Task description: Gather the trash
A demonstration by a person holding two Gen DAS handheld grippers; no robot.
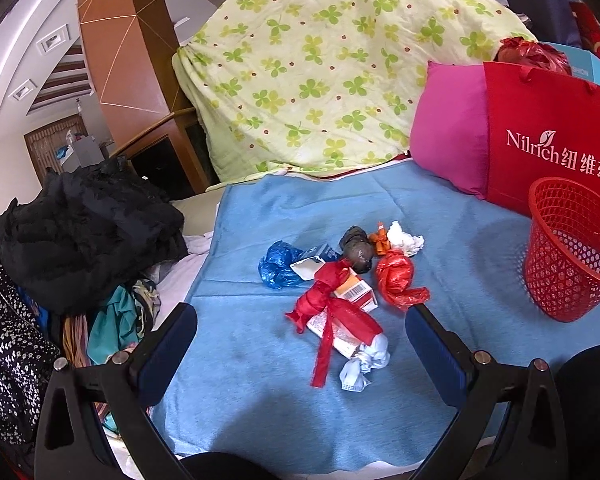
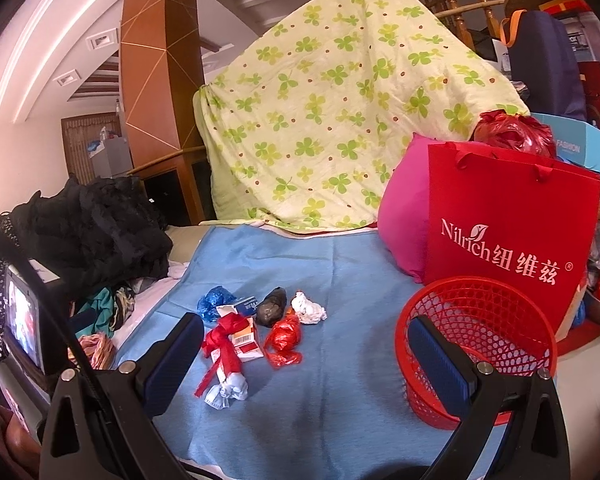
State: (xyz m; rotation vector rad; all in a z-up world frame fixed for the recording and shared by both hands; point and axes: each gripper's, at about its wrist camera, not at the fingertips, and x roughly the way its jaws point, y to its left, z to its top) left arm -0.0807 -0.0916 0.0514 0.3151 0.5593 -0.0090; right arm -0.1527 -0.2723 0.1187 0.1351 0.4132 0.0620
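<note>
Trash pile (image 1: 340,280) lies mid-frame on the blue blanket (image 1: 260,400); red mesh basket (image 2: 476,344) sits lower right. Left gripper (image 1: 300,320) and right gripper (image 2: 304,340) gape wide, empty. The basket's inside is hard to make out.

Setting: lived-in home interior. Evidence: clover-print quilt (image 2: 332,120) draped over furniture; pink pillow (image 2: 404,216); blue blanket (image 2: 340,272) spread as work surface; heap of dark clothes (image 1: 84,232) at left; wooden stair railing (image 2: 460,0) behind; recessed ceiling lights (image 2: 100,40); red shopping bag (image 2: 508,240); red wastebasket (image 2: 480,344). Clutter of bags and boxes at right.
</note>
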